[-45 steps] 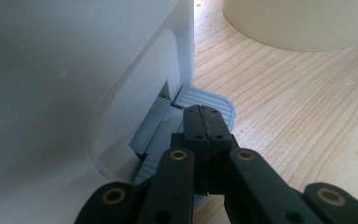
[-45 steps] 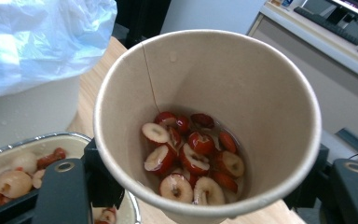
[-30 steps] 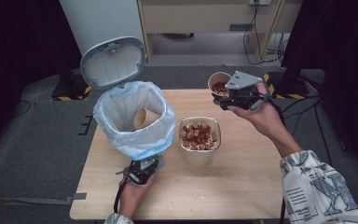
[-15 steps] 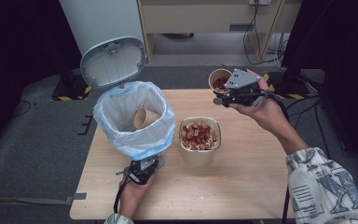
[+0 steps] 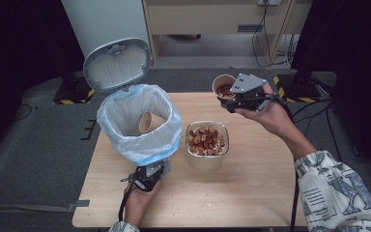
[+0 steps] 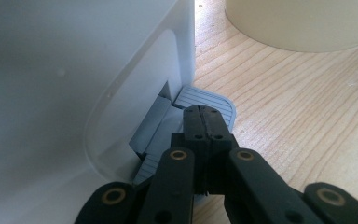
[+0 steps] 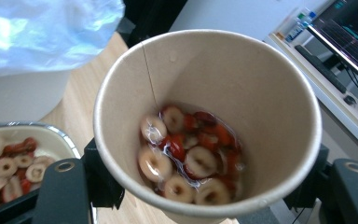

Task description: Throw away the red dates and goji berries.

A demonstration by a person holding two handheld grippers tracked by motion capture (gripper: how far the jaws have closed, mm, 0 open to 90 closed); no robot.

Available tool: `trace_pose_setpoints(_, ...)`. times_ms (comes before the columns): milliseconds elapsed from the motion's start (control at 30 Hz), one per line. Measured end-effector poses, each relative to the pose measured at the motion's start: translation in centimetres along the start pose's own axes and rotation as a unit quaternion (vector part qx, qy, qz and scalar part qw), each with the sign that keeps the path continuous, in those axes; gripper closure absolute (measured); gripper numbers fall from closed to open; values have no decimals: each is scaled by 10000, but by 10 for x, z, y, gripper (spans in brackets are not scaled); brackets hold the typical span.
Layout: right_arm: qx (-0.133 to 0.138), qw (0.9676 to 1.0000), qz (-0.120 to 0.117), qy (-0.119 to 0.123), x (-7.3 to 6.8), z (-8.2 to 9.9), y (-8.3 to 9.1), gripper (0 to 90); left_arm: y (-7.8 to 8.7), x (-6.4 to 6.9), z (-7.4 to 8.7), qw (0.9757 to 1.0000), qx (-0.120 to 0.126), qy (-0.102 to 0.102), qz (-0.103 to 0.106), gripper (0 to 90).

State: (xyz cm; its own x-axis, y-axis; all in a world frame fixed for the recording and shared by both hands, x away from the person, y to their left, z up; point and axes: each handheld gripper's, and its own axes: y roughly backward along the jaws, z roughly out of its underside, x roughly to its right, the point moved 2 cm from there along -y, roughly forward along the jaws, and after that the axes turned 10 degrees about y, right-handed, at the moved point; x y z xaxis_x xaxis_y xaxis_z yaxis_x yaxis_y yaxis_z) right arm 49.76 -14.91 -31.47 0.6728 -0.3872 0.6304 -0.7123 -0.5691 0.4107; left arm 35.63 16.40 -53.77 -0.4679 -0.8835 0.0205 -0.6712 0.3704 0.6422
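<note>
Two paper cups: one [image 5: 223, 86] held above the far edge of the surface [image 5: 251, 193], with sliced red and pale fruit rings in it, and one empty cup [image 5: 147, 123] lying inside the bin. One bin [image 5: 140, 123], lined with one pale blue bag [image 5: 108, 118], its one grey lid [image 5: 117, 65] standing open, and one grey pedal [image 6: 205, 100] at its foot. One bowl [image 5: 206, 140] of the same fruit rings stands just beside the bin. The rings in bowl and cup are too many and too piled to count. Two hand-held grippers: the left [image 5: 149, 173] at the pedal, the right [image 5: 227, 101] on the cup. One wooden surface carries it all.
</note>
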Motion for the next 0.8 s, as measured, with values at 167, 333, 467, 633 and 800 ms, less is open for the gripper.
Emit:
trace_pose_setpoints(167,-25,10000,10,-13,-3,0,4,306,0,0,0,10000,4,-5,2,897)
trace_pose_setpoints(333,-83,9999,-50,42,-9,-1,4,306,0,1,0,10000,22,11,21,896)
trace_pose_setpoints(467,-142,9998,-45,158,-13,-2,3,306,0,1,0,10000,25,-1,11,897)
trace_pose_setpoints(633,-269,9983,36,512,-16,-8,1,306,-1,1,0,10000,21,-5,8,896)
trace_pose_setpoints(800,-264,9976,104,627,-15,-14,4,306,0,1,-1,10000,-4,-43,-12,897)
